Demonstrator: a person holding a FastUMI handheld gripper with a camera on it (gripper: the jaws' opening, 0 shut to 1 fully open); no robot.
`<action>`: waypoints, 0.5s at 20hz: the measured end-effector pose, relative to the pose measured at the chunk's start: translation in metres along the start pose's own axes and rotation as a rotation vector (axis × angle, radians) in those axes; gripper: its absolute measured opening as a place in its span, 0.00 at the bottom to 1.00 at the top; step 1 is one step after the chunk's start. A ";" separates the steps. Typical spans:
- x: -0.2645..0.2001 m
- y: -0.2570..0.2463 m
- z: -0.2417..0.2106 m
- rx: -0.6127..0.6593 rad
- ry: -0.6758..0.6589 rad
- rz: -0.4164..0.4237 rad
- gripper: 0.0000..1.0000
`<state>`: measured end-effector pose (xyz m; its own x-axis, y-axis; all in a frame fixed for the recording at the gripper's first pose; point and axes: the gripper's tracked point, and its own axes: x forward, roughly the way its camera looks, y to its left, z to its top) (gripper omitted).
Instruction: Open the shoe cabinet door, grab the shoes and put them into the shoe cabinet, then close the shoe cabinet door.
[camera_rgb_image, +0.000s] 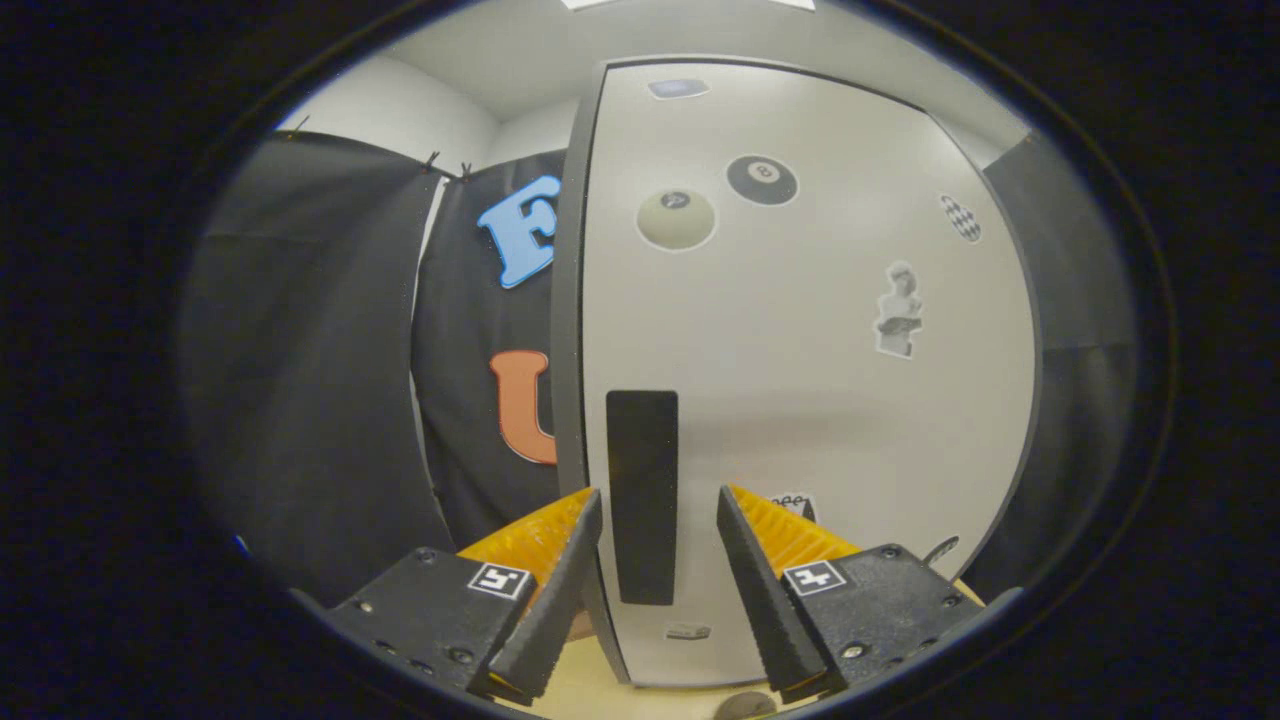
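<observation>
A white shoe cabinet door (800, 400) with a dark frame stands upright right in front of me. Stickers dot its face, among them two billiard balls. A black vertical handle (641, 495) sits near the door's left edge. My gripper (658, 508) is open, and the handle lies in the gap between the two fingertips, with the left fingertip (578, 530) at the door's left edge and the right fingertip (740, 530) over the door's face. Whether the fingers touch the handle or door I cannot tell.
Black cloth walls (300, 370) hang to the left of the cabinet and behind it, and more dark cloth (1080, 330) is on the right. A light wooden surface (580, 690) shows below the fingers at the cabinet's foot.
</observation>
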<state>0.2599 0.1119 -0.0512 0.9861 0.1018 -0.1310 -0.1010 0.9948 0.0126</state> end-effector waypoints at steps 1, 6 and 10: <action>0.000 0.004 -0.002 0.014 0.010 0.006 0.77; 0.007 0.009 -0.003 0.009 0.001 -0.031 0.39; 0.000 0.010 -0.004 0.065 -0.014 0.021 0.33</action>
<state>0.2587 0.1224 -0.0552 0.9856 0.1222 -0.1166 -0.1134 0.9904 0.0793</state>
